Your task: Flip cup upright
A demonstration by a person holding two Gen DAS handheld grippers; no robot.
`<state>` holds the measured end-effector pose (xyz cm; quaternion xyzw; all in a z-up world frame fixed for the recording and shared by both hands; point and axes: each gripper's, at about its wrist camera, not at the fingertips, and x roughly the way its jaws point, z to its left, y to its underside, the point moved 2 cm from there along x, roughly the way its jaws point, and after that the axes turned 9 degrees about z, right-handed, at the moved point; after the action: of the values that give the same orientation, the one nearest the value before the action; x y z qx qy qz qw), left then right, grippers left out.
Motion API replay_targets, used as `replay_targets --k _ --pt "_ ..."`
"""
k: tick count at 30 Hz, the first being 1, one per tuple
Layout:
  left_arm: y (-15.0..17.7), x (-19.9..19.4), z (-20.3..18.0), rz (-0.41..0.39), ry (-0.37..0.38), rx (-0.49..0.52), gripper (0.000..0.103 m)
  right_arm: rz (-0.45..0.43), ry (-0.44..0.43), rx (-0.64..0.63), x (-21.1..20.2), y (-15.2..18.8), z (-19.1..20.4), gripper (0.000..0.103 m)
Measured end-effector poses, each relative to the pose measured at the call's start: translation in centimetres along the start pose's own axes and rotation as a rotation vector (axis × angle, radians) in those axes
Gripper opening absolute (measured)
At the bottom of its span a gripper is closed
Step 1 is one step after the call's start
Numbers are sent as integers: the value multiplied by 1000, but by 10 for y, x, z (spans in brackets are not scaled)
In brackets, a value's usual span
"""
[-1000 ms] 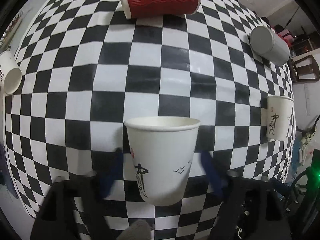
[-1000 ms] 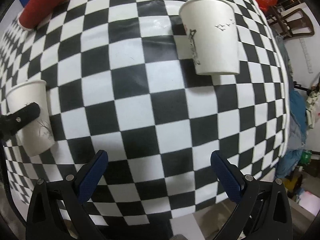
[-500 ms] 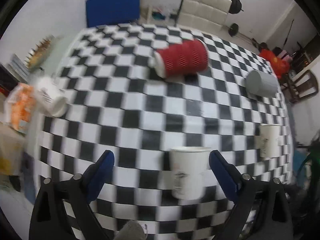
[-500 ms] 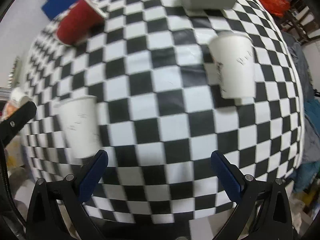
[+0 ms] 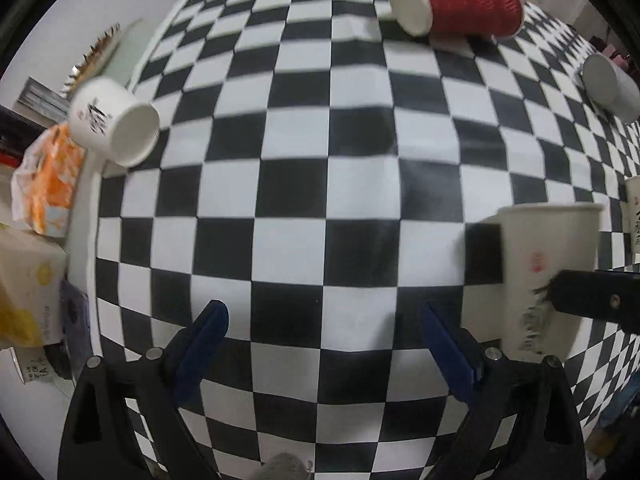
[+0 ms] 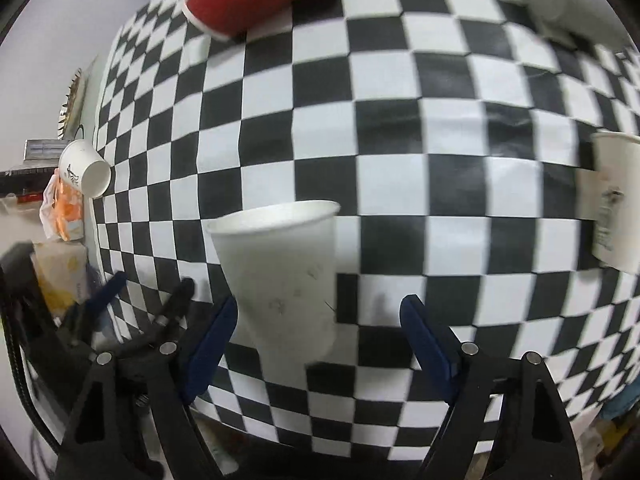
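A white paper cup [image 5: 544,276] stands upright on the checkered table [image 5: 320,184]; it also shows in the right wrist view [image 6: 286,280], just ahead of my open, empty right gripper [image 6: 316,332]. My left gripper [image 5: 322,332] is open and empty, left of that cup. A white cup [image 5: 112,122] lies on its side at the table's left edge, also in the right wrist view [image 6: 84,168]. A red ribbed cup [image 5: 456,2] and a grey cup [image 5: 610,86] lie on their sides at the far end.
Another white cup [image 6: 614,200] stands upright at the right. An orange packet [image 5: 48,184] and a yellow-printed box [image 5: 24,288] sit beyond the table's left edge. The left gripper's fingers [image 6: 104,292] show at the left of the right wrist view.
My left gripper has let go of the upright white cup and moved back and to the left. My right gripper has moved left, close to that cup.
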<state>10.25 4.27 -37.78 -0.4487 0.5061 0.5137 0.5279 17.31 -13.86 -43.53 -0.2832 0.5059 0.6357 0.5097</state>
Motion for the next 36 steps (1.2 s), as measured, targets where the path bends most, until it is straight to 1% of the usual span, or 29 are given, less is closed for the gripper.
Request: replay_targets --k 3,5,6,7,9,10,12,14,16,18,21,22,24,26,28,30,36 --pt "-1 7 4 18 11 -15 97 57 -22 1 17 -12 3 83" --pt "-1 10 7 24 16 -24 97 84 -31 -1 25 -16 5 76" --pt "-1 10 8 25 18 -28 97 96 -31 -8 29 -17 5 69" --pt "-1 11 8 26 20 -32 97 93 -20 -12 31 -17 6 65" --pt "-1 10 10 23 24 -39 97 67 -18 -33 27 -18 12 65" --pt "0 10 11 22 26 -42 97 47 -19 -36 22 -13 9 65" --pt "-4 9 9 19 33 -52 97 -11 -29 -51 12 -11 14 65" --pt "-6 6 9 16 36 -63 97 -94 -22 -71 5 -10 20 65" --pt "-6 5 11 13 46 -77 97 -204 6 -101 -2 -9 25 65" --pt "-8 3 19 9 49 -91 97 -311 10 -126 -10 -6 28 64" --pt "-10 2 27 2 47 -110 97 -505 21 -181 -22 2 31 64" --pt "-9 2 30 2 48 -117 97 -583 31 -205 -24 7 33 64" --pt "-8 2 37 6 48 -124 97 -698 44 -238 -30 13 33 64" --pt "-9 6 42 9 43 -126 97 -770 85 -252 -24 21 35 64" --pt "-5 8 46 11 38 -123 97 -802 135 -261 -18 28 36 64" --pt "2 12 45 11 31 -121 97 -808 169 -275 -14 35 36 64" --pt "17 11 51 4 28 -123 97 -763 223 -269 4 49 32 65"
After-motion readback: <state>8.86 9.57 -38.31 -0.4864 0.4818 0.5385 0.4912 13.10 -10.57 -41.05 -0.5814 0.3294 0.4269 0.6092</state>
